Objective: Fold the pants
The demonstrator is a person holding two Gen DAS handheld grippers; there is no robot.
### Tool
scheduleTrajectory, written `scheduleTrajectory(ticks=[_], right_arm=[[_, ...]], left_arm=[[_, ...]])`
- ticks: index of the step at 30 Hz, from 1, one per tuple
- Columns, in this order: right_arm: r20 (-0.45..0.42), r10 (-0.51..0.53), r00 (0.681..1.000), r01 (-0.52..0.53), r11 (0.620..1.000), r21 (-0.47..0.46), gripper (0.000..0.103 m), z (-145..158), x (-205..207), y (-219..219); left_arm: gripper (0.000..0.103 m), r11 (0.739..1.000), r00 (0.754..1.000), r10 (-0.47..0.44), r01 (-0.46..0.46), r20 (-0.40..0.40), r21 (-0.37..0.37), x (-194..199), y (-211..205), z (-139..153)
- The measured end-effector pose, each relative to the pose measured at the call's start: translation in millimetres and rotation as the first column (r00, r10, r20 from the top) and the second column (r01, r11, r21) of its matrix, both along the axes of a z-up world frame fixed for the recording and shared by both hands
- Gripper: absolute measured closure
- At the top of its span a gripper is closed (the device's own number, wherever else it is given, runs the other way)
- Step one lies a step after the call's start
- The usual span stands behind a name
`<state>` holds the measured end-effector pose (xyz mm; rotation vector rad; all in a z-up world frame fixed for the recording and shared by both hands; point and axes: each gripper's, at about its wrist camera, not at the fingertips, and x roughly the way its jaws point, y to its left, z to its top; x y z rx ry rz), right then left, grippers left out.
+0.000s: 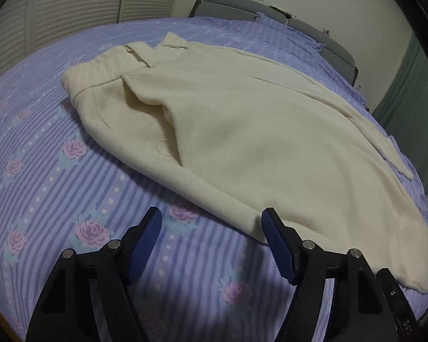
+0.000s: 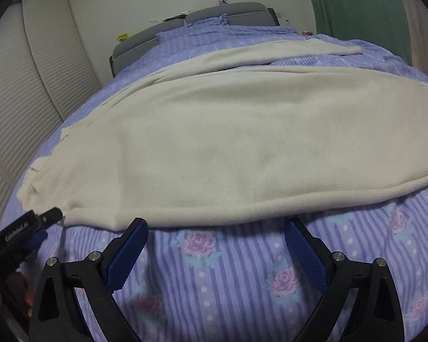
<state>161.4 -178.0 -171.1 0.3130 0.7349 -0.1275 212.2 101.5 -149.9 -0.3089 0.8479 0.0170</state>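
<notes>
Your cream ribbed knit pants [image 1: 242, 131] lie spread flat across the lilac striped bedspread with pink roses [image 1: 71, 188], waistband toward the louvred white closet doors [image 1: 71, 14], legs running the other way toward the green curtain [image 2: 356, 8]. The near leg covers most of the far one, whose hem shows beyond it. The near long edge of the pants faces you.

Your left gripper [image 1: 211, 219] is spread, nothing between its blue pads; its right fingertip sits at the pants' near edge, whether touching you cannot tell. Your right gripper [image 2: 215, 229] is also spread wide and empty, just short of that edge, over bare bedspread. A grey padded headboard [image 2: 191, 22] stands behind the bed.
</notes>
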Motion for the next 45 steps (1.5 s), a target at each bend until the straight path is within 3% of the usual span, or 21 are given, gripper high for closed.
scheduleTrajectory(ticks=[4,7,11,14,17,20,23,27,31,36,41,45], right_arm=[[0.01,-0.004,1.0,0.004,1.0,0.01,0.008,0.5,5.5,-0.7],[0.02,-0.011,1.0,0.011,1.0,0.019,0.015,2.4,8.9,-3.8],[0.023,-0.005,1.0,0.006,1.0,-0.009,0.035,6.4,16.5,-6.6],[0.017,0.022,1.0,-0.022,1.0,-0.023,0.049,11.3,21.7,-11.5],[-0.009,0.055,0.998,-0.055,0.998,-0.008,0.061,18.0,28.0,-18.6],[-0.065,0.113,0.991,-0.115,0.993,-0.021,0.063,23.4,38.4,-22.8],[-0.095,0.128,0.987,-0.13,0.991,-0.016,0.073,27.3,44.3,-29.1],[-0.162,0.127,0.979,-0.129,0.992,-0.004,0.085,35.4,51.2,-33.2],[-0.211,0.13,0.969,-0.132,0.991,0.001,0.089,57.6,60.0,-40.2],[-0.18,0.122,0.976,-0.126,0.992,-0.015,0.09,112.0,87.9,-54.0],[-0.133,0.128,0.983,-0.135,0.99,-0.049,0.09,162.2,142.1,-61.1],[-0.098,0.114,0.989,-0.118,0.993,-0.033,0.091,186.3,188.6,-71.4]], left_arm=[[0.035,1.0,1.0,0.007,-0.007,-0.002,-0.013,9.0,3.6,-4.6],[0.044,0.998,0.999,0.034,-0.034,0.003,-0.048,13.3,9.1,-4.5],[0.068,0.991,0.999,0.054,-0.053,0.003,-0.123,18.7,15.6,-4.2],[0.073,0.989,0.998,0.048,-0.052,-0.031,-0.139,23.7,16.5,-1.5],[0.075,0.997,0.997,0.028,-0.032,-0.065,-0.072,30.1,8.0,5.6],[0.08,1.0,0.996,0.02,-0.02,-0.092,0.006,36.4,-3.3,10.6],[0.087,0.998,0.993,0.02,-0.012,-0.114,0.067,40.3,-11.2,15.7],[0.092,0.997,0.985,0.05,-0.038,-0.163,0.073,47.2,-10.8,25.5],[0.092,0.995,0.977,0.074,-0.058,-0.2,0.084,54.7,-14.7,47.7],[0.093,0.995,0.975,0.082,-0.069,-0.204,0.067,71.1,-21.1,87.7],[0.093,0.995,0.987,0.099,-0.096,-0.129,0.033,115.8,-24.6,140.9],[0.093,0.996,0.992,0.093,-0.091,-0.086,0.026,152.6,-30.6,164.9]])
